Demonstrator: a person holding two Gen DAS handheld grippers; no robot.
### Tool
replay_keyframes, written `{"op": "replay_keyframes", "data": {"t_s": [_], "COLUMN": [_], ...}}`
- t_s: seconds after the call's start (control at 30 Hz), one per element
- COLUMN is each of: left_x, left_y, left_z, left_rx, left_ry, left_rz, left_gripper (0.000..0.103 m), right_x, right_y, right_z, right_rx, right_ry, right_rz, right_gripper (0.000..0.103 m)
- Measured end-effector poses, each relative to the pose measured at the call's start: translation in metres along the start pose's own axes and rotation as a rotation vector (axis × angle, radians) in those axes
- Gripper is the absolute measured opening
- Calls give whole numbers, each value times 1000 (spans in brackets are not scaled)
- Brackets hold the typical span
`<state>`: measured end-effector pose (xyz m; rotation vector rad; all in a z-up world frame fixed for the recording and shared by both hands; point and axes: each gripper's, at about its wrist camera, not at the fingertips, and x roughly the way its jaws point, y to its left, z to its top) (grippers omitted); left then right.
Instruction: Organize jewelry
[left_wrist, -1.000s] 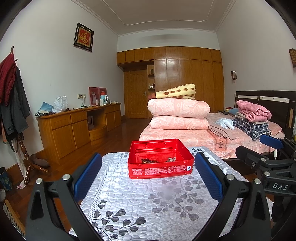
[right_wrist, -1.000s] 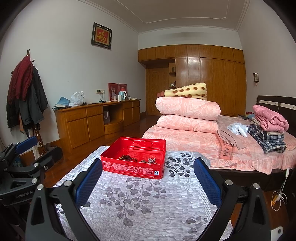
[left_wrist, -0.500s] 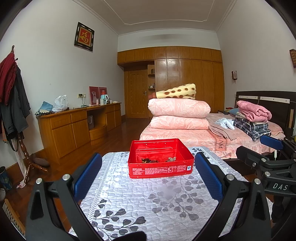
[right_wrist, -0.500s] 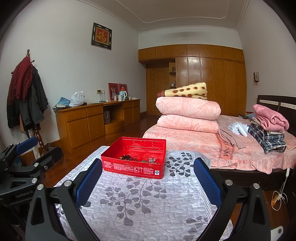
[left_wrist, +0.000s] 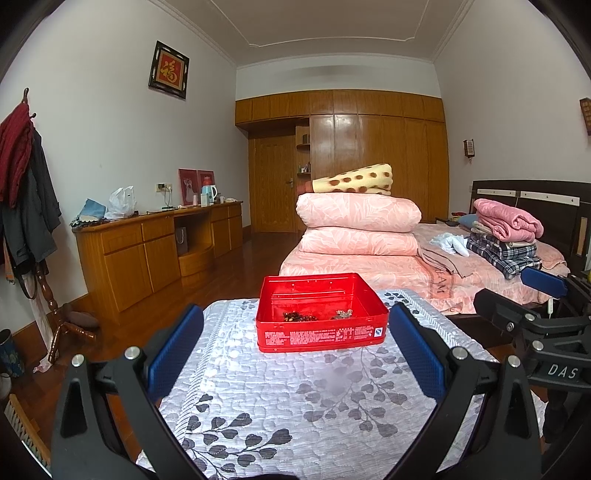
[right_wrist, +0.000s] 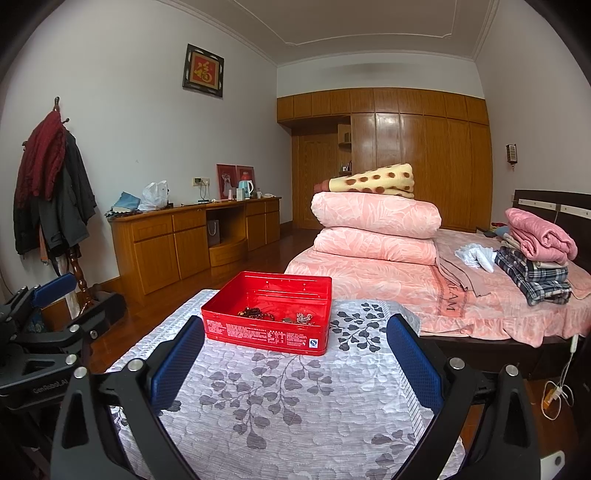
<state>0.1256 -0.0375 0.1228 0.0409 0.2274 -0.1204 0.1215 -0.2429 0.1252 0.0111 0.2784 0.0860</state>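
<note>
While both grippers hover level above the near end of the counter (left_wrist: 258, 398), neither touches anything. Left gripper (left_wrist: 295, 350): jaws spread wide, blue pads (left_wrist: 176, 347) well apart, pointing forward along the counter toward the red tin box (left_wrist: 321, 334); nothing between the fingers. Right gripper (right_wrist: 295, 354): same pose, jaws spread wide and empty, blue pads (right_wrist: 413, 363) framing the box from a little to its right. Each gripper shows in the other's view: the right one at the left view's right edge, the left one at the right view's left edge, both held roughly side by side, near each other but apart.

The red tin box sits open-topped on the counter's far half, on a white quilted cover with a grey leaf pattern. Inside, on the box floor: a dark beaded bracelet (right_wrist: 255, 314) toward the left, and a small silvery jewelry piece (right_wrist: 303, 318) just beside it to the right; the finer detail of that piece is too small to tell. Both lie toward the front wall of the box.

Beyond the counter: a bed (right_wrist: 399, 284) with stacked pink quilts (right_wrist: 376, 229), a spotted yellow blanket on top, folded clothes (right_wrist: 535, 251) near the headboard. Wooden dresser (right_wrist: 192, 240) along the left wall; coat rack (right_wrist: 51, 184) with dark and red garments.
</note>
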Motion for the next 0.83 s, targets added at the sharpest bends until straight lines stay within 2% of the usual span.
{"op": "replay_keyframes", "data": {"t_s": [0.83], "left_x": [-1], "left_y": [0], "left_z": [0], "left_rx": [-5], "left_ry": [2], "left_rz": [-4], "left_gripper": [97], "right_x": [0], "right_y": [0], "right_z": [0], "right_rx": [1], "right_ry": [0], "right_rz": [1], "right_gripper": [97]}}
